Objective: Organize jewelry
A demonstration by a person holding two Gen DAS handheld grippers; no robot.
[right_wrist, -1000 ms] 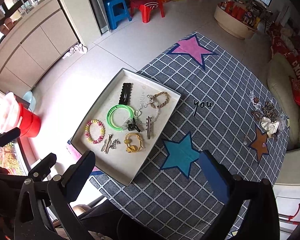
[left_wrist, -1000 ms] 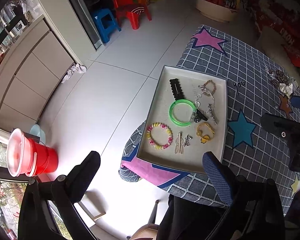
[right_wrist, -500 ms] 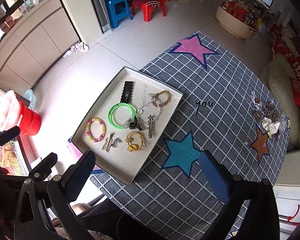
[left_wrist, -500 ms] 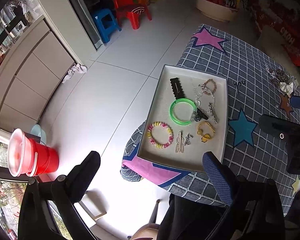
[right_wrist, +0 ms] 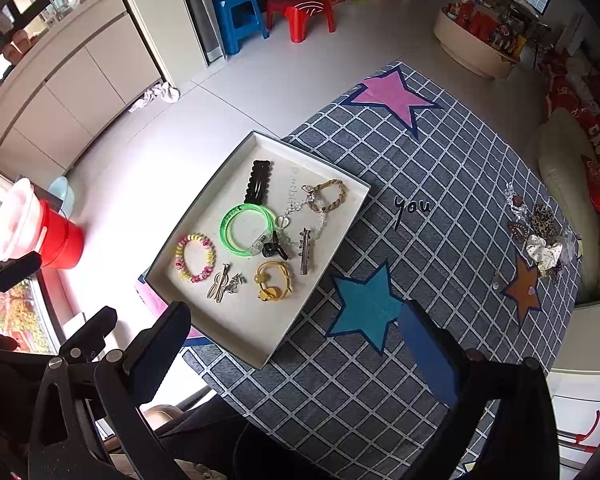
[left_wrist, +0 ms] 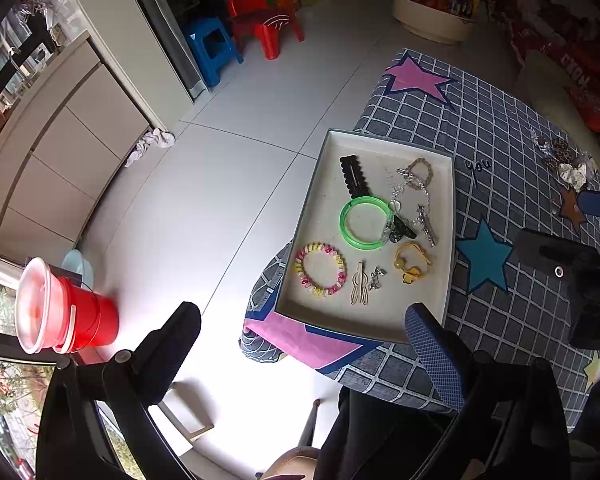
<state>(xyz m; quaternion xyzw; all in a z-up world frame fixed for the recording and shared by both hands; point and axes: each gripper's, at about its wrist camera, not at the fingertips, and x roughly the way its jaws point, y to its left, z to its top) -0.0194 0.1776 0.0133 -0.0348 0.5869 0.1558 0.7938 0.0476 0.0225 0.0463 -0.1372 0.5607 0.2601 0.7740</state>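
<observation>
- Left gripper (left_wrist: 300, 334) at the frame's bottom, fingers spread, empty.
- Right gripper (right_wrist: 296, 334) likewise spread, empty.
- Tray (right_wrist: 204, 296) of jewelry sits mid-frame; green bangle (right_wrist: 246, 234) at its centre.

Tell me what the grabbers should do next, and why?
Probably lower the right gripper toward the loose pile of hair ties and trinkets at the tablecloth's far right. Both grippers hang open and empty above the table, and that pile lies outside the tray where the other pieces already sit.
</observation>
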